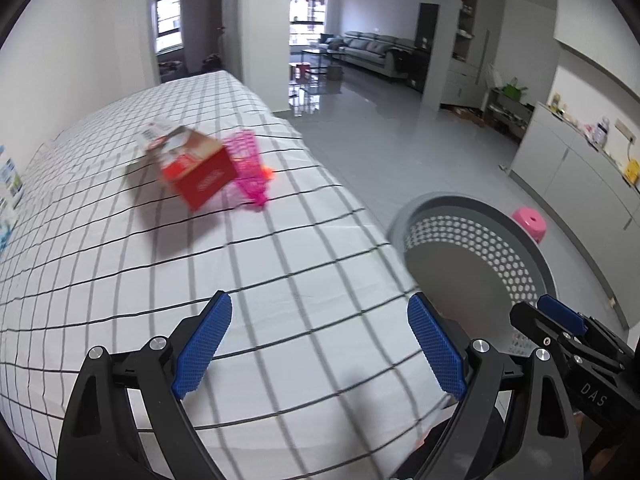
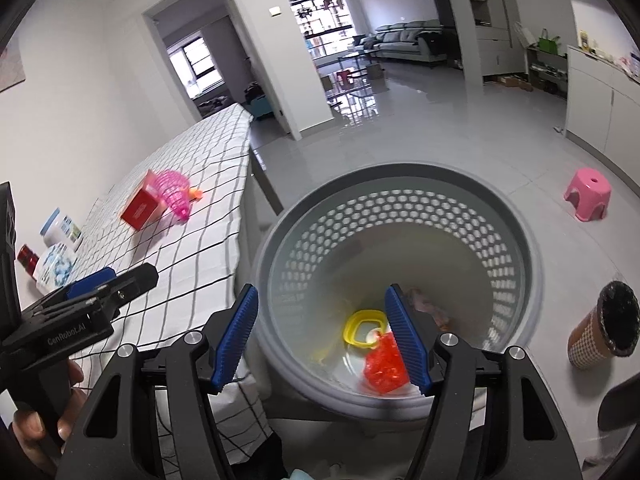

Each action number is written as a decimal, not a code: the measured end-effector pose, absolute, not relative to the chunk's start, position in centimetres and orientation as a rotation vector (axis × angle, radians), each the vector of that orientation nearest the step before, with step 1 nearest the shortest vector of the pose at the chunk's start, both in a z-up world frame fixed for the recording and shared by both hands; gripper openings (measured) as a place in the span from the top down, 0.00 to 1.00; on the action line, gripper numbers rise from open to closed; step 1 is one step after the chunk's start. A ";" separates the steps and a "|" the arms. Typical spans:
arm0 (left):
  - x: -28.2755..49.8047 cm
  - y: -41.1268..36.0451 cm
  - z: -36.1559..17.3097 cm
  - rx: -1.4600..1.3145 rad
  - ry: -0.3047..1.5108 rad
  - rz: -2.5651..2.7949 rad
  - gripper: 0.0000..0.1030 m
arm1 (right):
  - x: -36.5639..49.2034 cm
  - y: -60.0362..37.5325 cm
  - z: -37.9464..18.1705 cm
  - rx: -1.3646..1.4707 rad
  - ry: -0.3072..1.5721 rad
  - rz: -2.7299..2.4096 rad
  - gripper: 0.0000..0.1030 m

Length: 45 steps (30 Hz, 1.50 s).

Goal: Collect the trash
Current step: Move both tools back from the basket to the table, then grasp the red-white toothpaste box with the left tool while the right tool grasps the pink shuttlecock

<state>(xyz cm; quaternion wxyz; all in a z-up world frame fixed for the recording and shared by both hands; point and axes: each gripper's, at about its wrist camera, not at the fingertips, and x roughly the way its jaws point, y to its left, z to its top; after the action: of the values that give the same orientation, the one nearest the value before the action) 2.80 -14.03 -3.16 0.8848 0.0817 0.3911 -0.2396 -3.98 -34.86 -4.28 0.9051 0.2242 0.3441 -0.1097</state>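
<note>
Both grippers tilted down, jaws open and empty: left gripper point(image 1: 320, 344) over the table point(image 1: 120, 280), right gripper point(image 2: 320, 336) above the grey basket point(image 2: 532, 280) beside it. Basket held a red wrapper point(image 2: 384, 364) and yellow ring point(image 2: 360, 330). Red box point(image 1: 196, 170) sat farther up the table.

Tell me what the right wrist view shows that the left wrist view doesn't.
Only the right wrist view: the basket's contents, a yellow ring and a red crumpled piece, plus a paper cup on the floor. Only the left: nothing extra that matters. Both: red box, pink mesh item, grey basket, pink stool, and both tools empty.
</note>
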 end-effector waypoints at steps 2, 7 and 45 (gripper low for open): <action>3.3 -13.0 -3.3 0.158 0.819 -0.476 0.15 | -3.1 -34.1 -4.3 0.451 0.716 -0.205 0.38; 4.8 -10.7 -3.6 0.134 0.830 -0.413 0.15 | -0.7 -32.4 -4.3 0.421 0.729 -0.151 0.39; 25.8 -9.6 0.6 0.002 0.955 -0.135 0.12 | 10.5 -33.0 -0.9 0.403 0.694 -0.030 0.38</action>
<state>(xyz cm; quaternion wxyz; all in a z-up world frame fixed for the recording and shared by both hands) 25.81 -9.56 0.63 0.8858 0.0009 0.4594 -0.0648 10.48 -33.02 -0.88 0.9205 0.1960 0.3377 -0.0145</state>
